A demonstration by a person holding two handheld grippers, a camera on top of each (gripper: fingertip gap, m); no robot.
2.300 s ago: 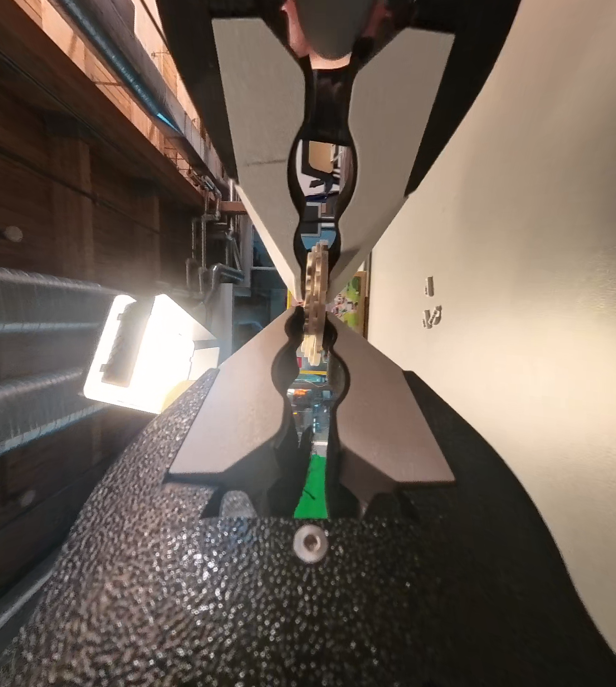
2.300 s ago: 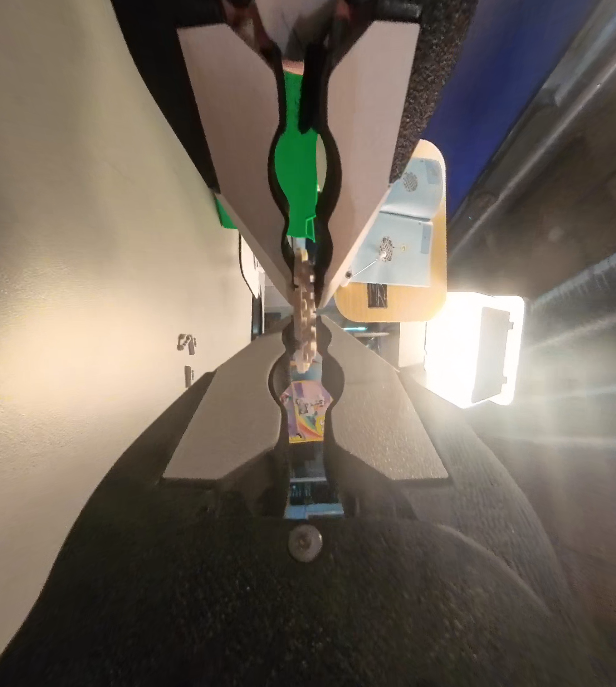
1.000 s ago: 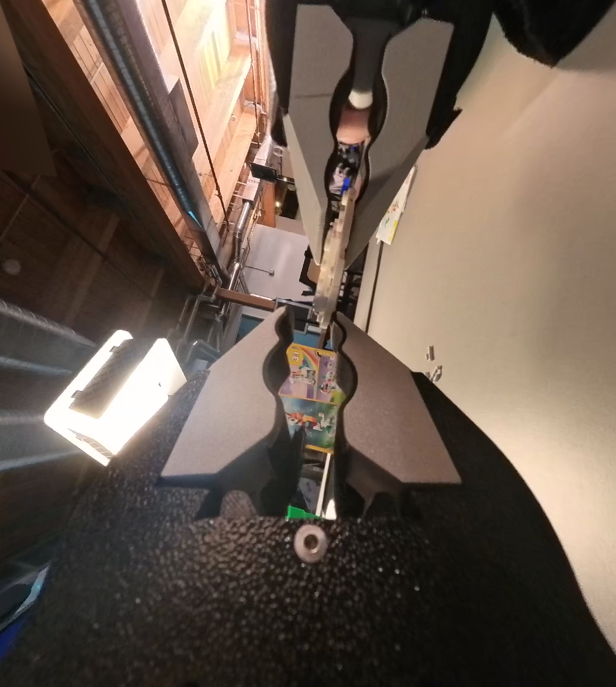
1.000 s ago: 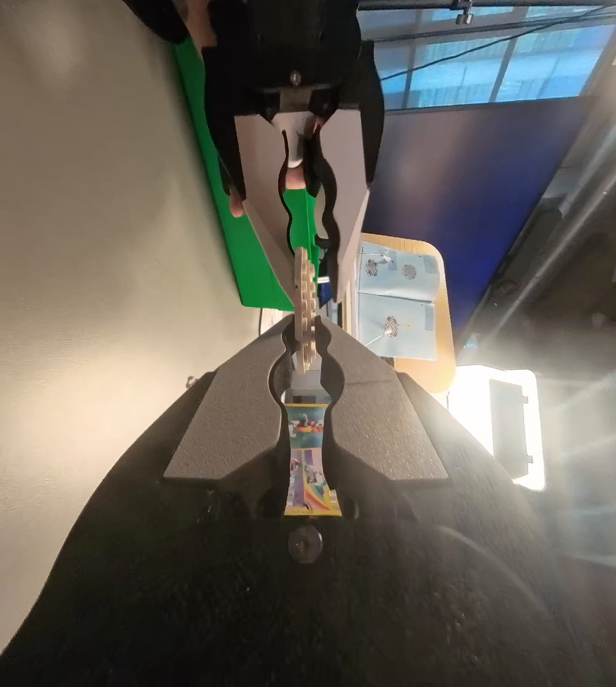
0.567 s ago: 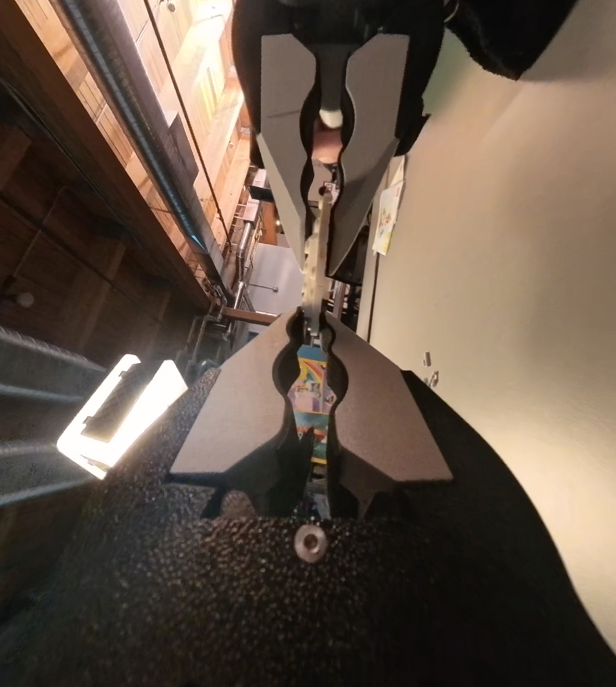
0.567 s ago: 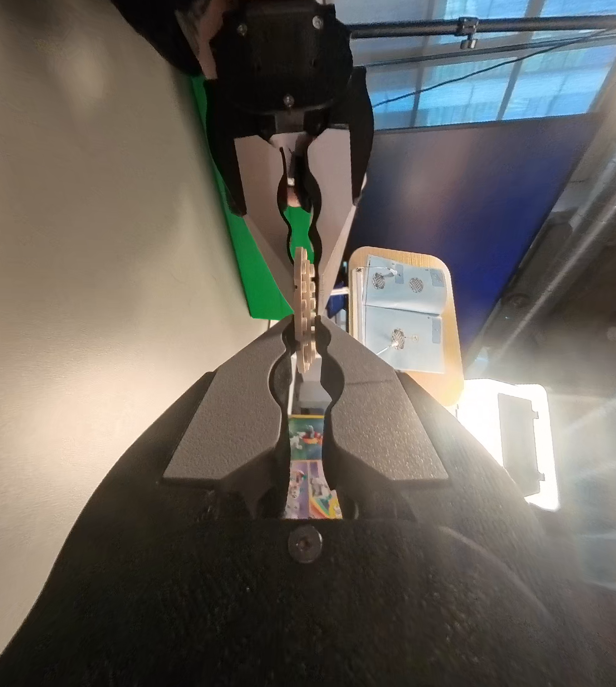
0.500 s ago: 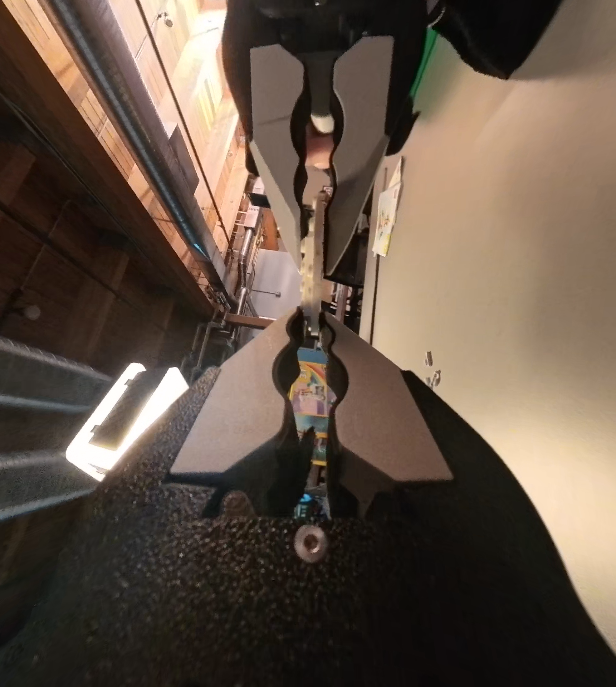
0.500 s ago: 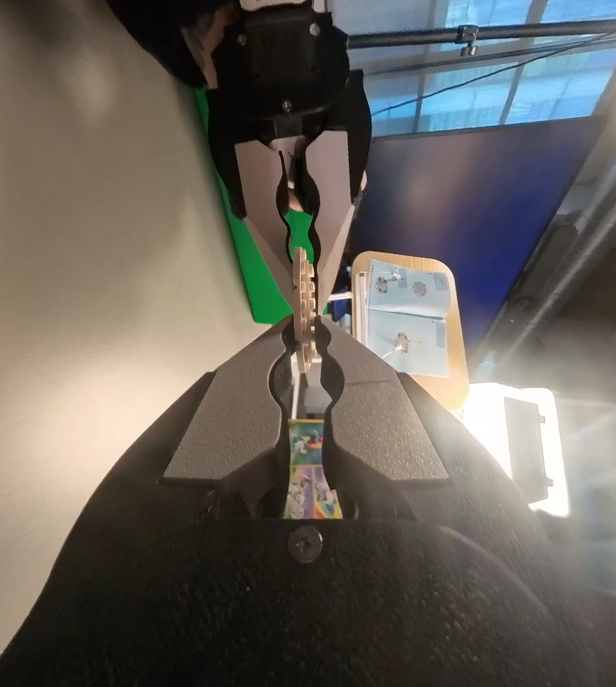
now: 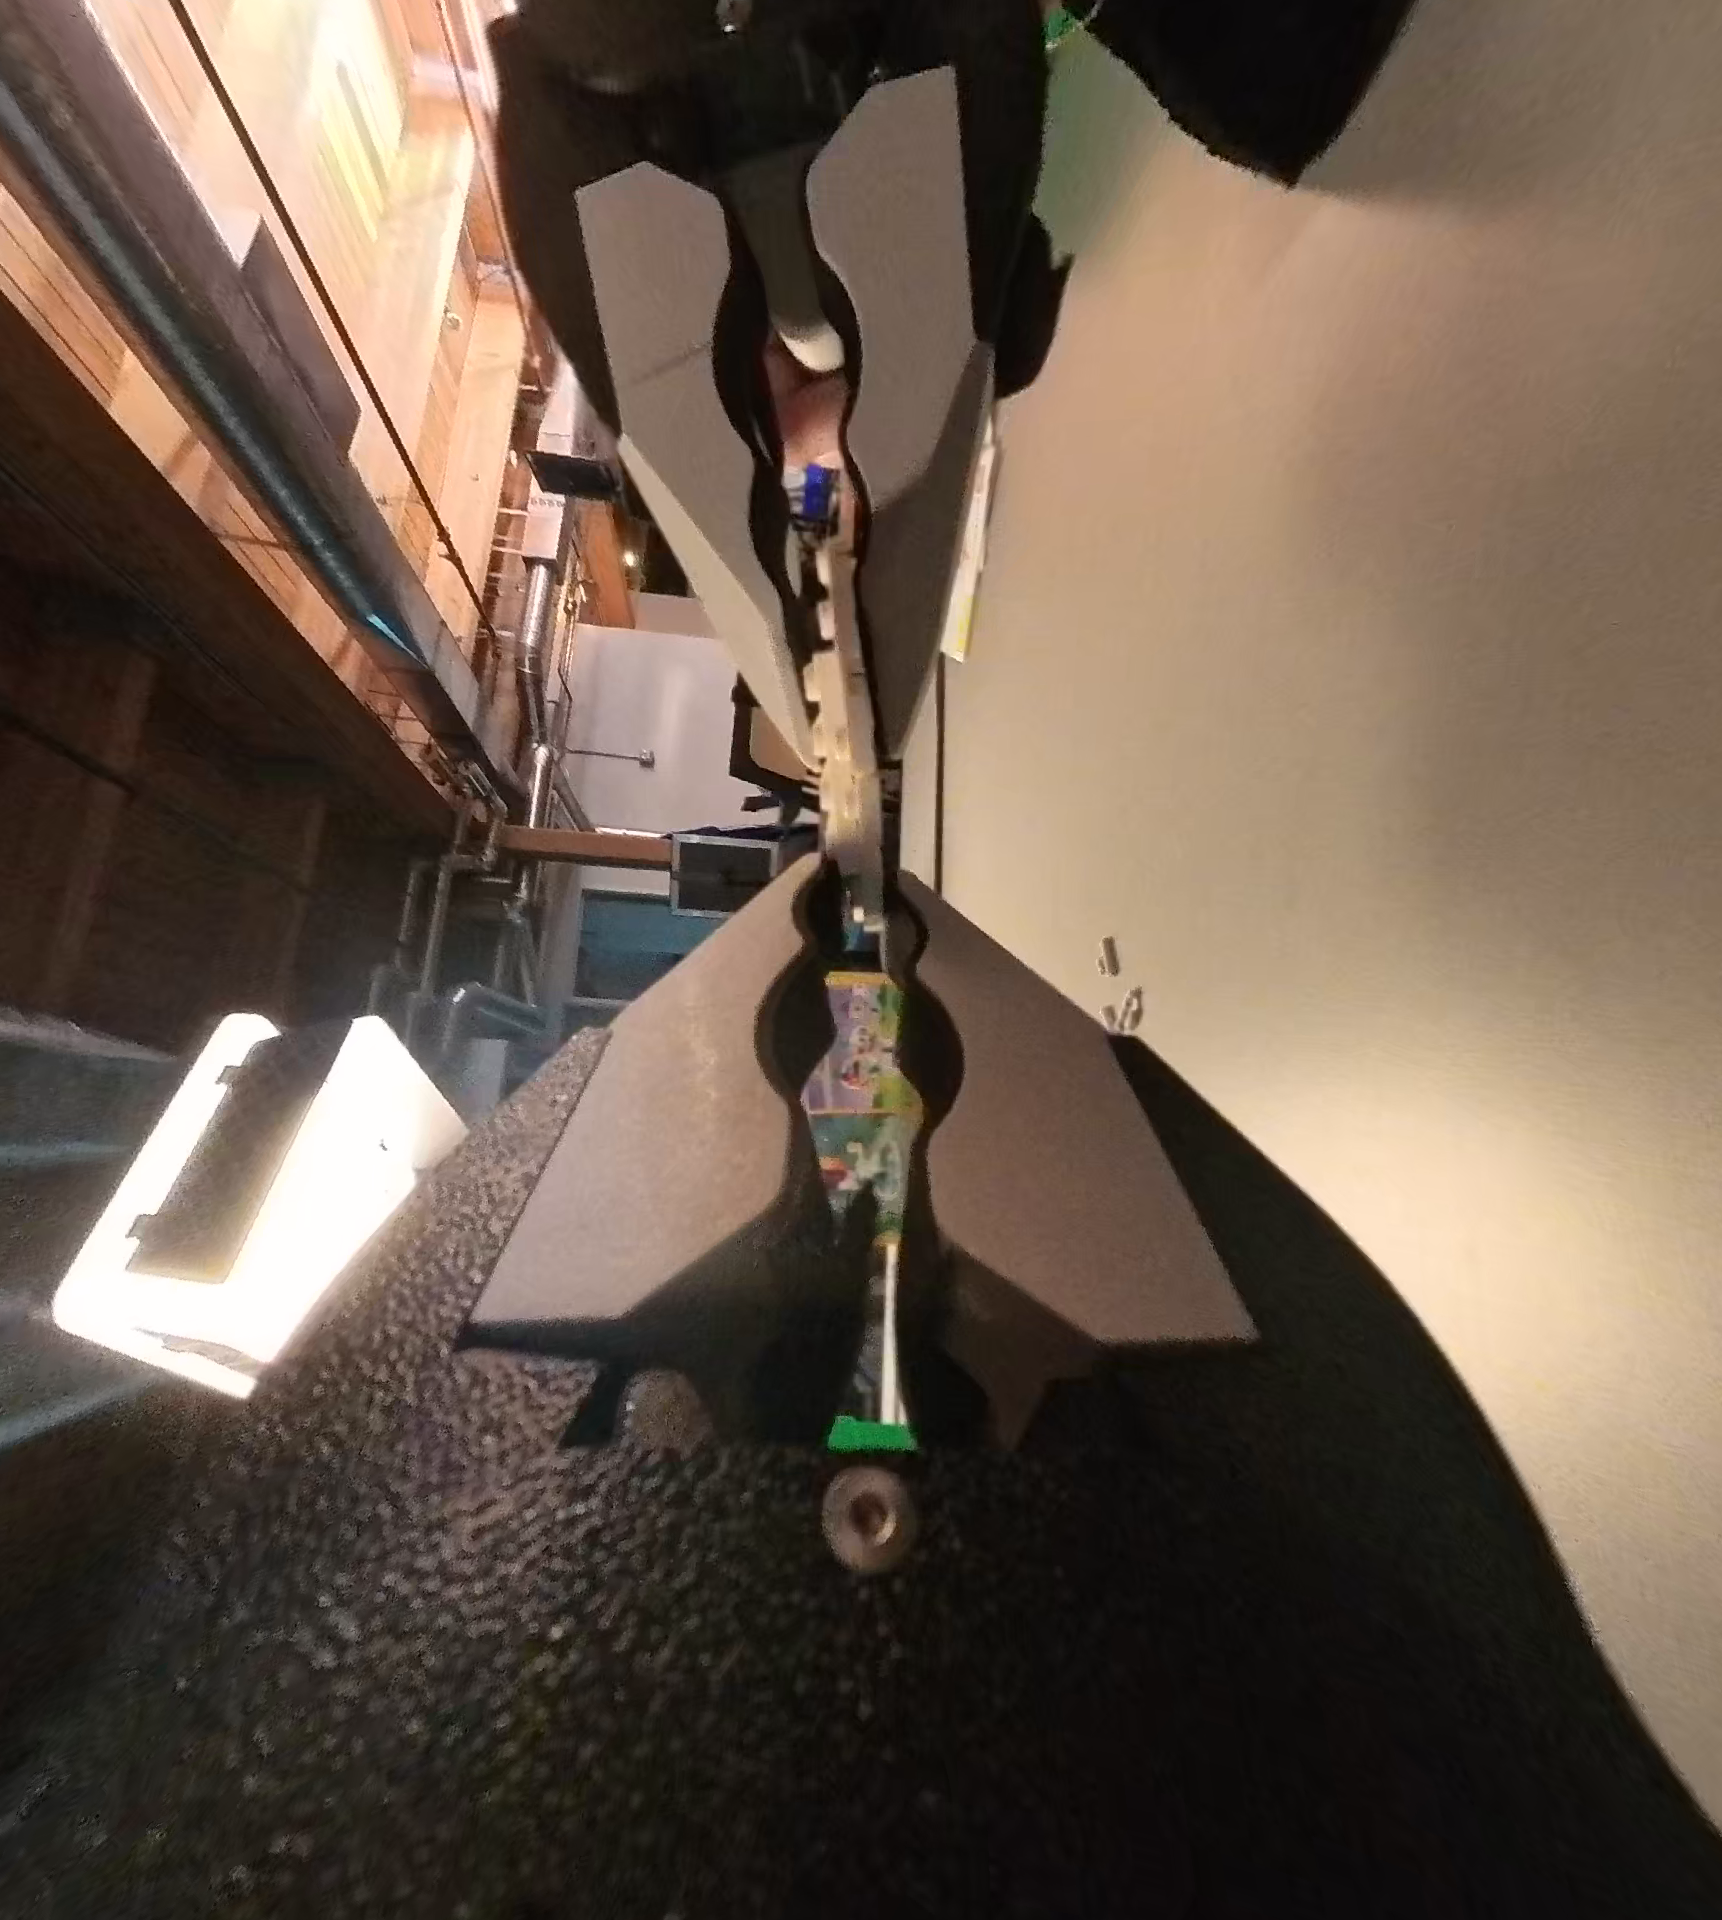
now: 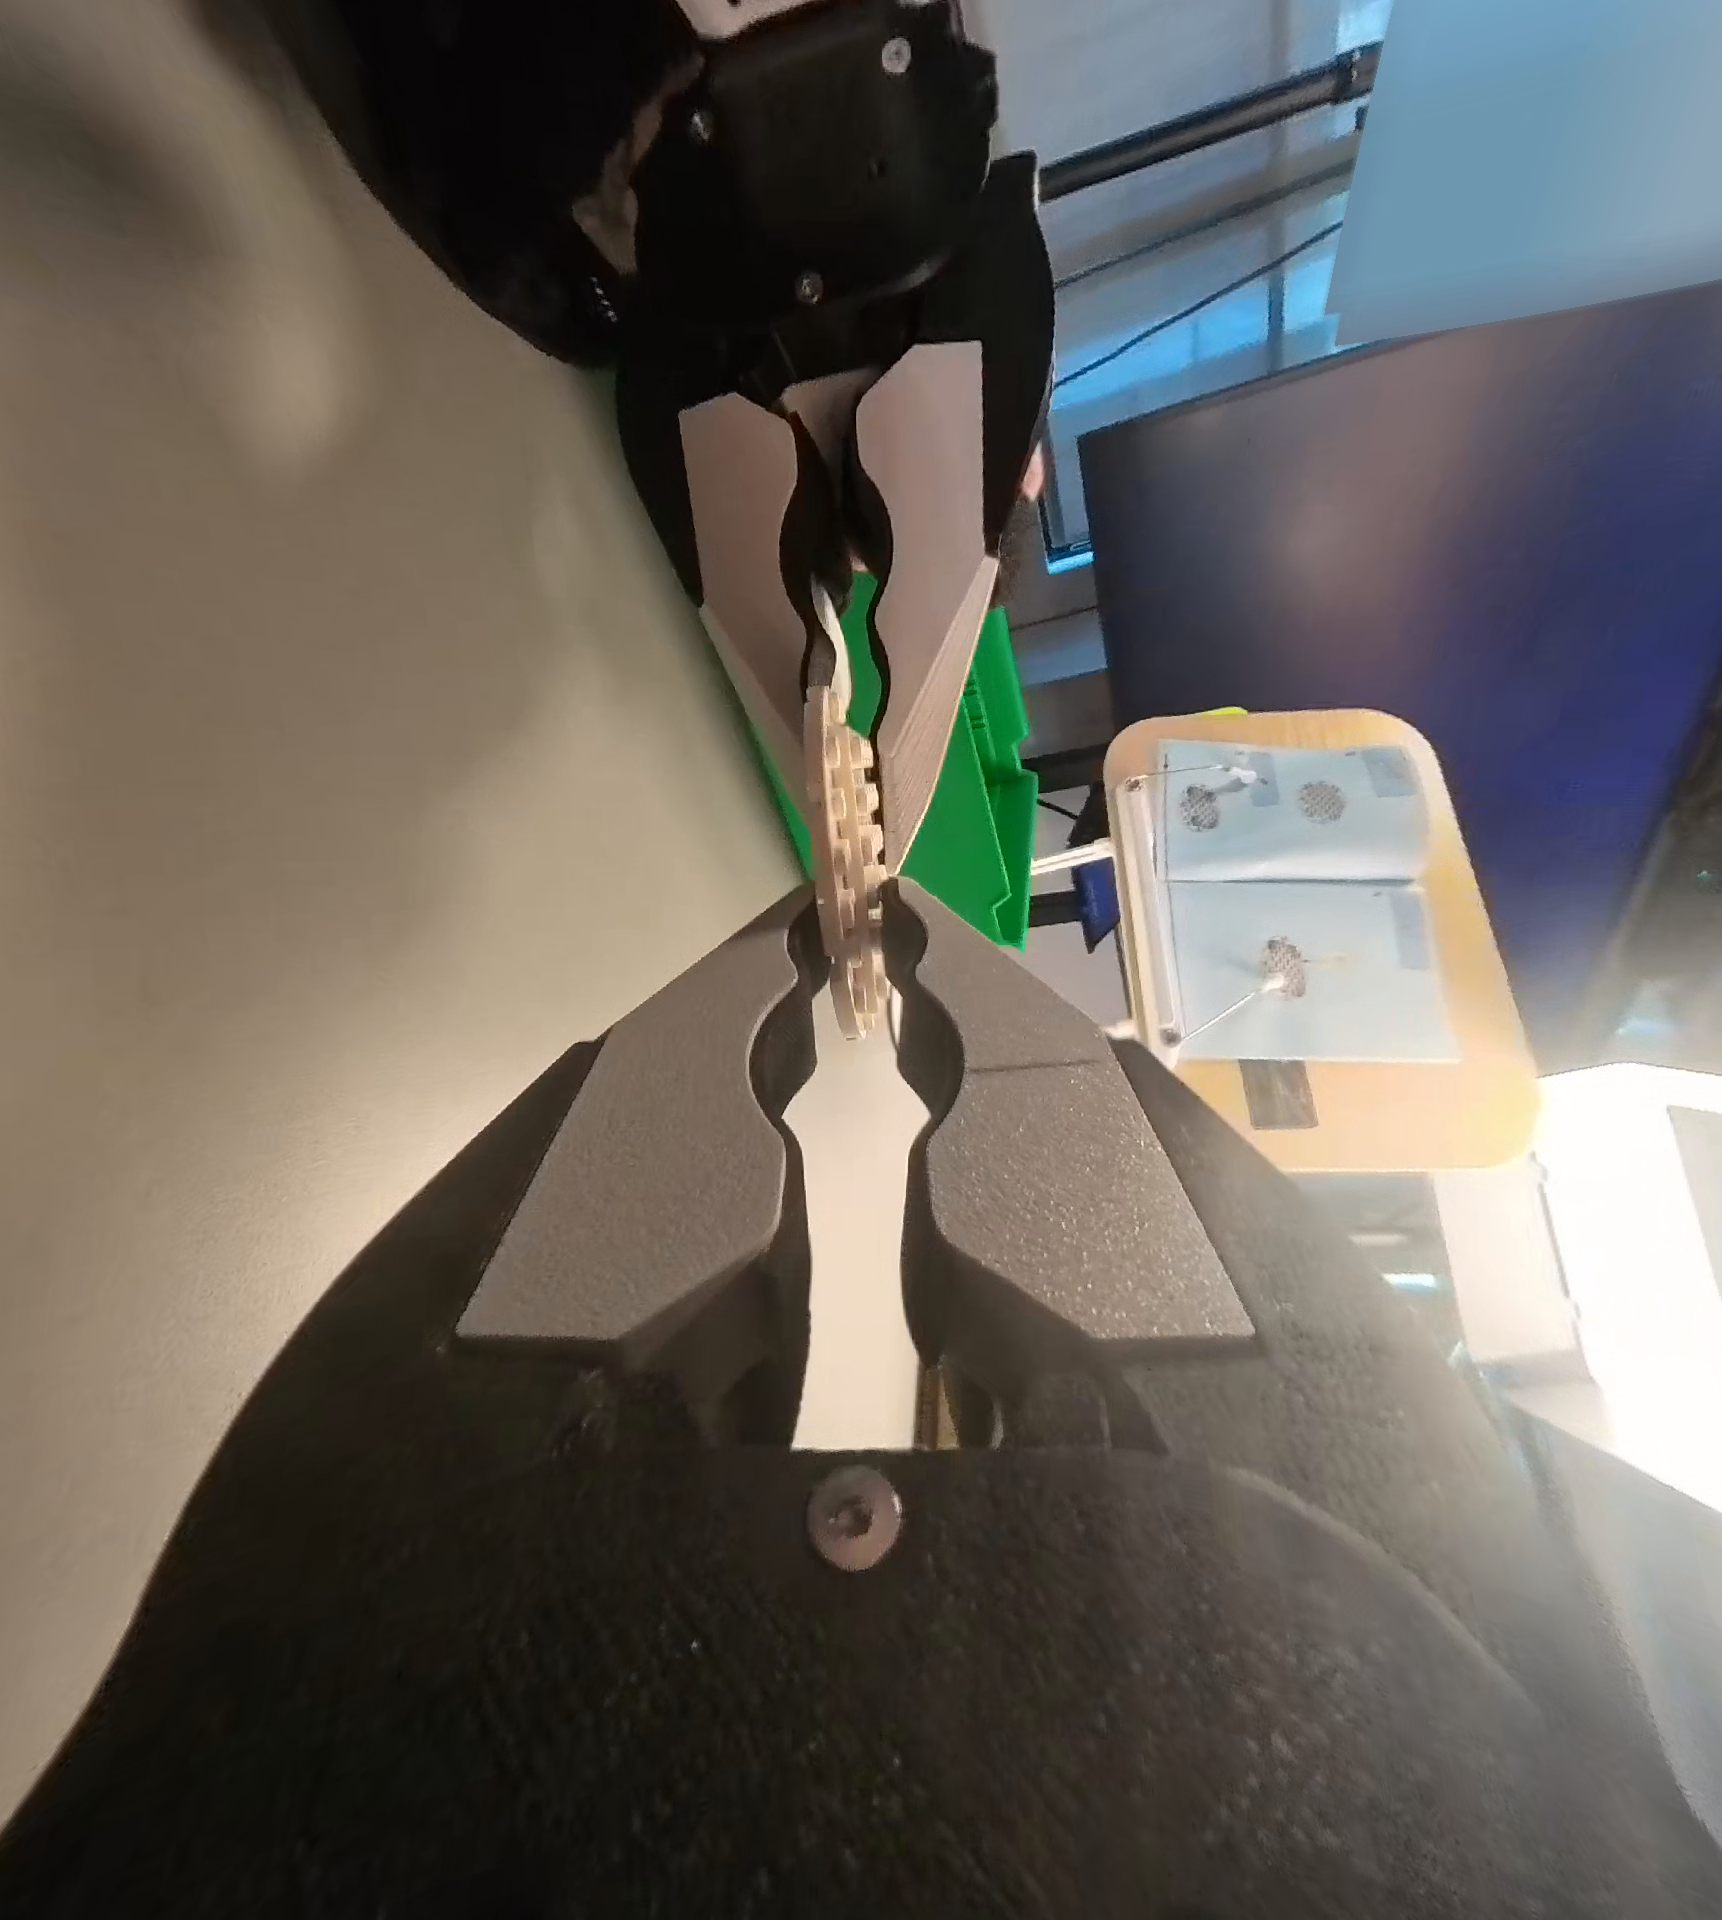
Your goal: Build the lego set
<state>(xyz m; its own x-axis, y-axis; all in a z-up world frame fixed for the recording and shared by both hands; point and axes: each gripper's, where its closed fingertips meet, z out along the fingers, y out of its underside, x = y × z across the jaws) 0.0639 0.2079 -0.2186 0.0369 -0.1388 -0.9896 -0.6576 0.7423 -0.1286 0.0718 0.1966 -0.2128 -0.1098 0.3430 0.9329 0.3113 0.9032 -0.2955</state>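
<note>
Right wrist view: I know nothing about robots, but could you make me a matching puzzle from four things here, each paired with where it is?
Things:
A. tan round studded plastic plate
B. green plastic crate
C. light-blue open paper booklet
D. bright white lamp panel

Places:
1. lying on the rounded wooden board
2. glowing at the picture's right edge
3. pinched between the right tool and the left tool
4. partly hidden behind the left tool

Pairs: A-3, B-4, C-1, D-2.
</note>
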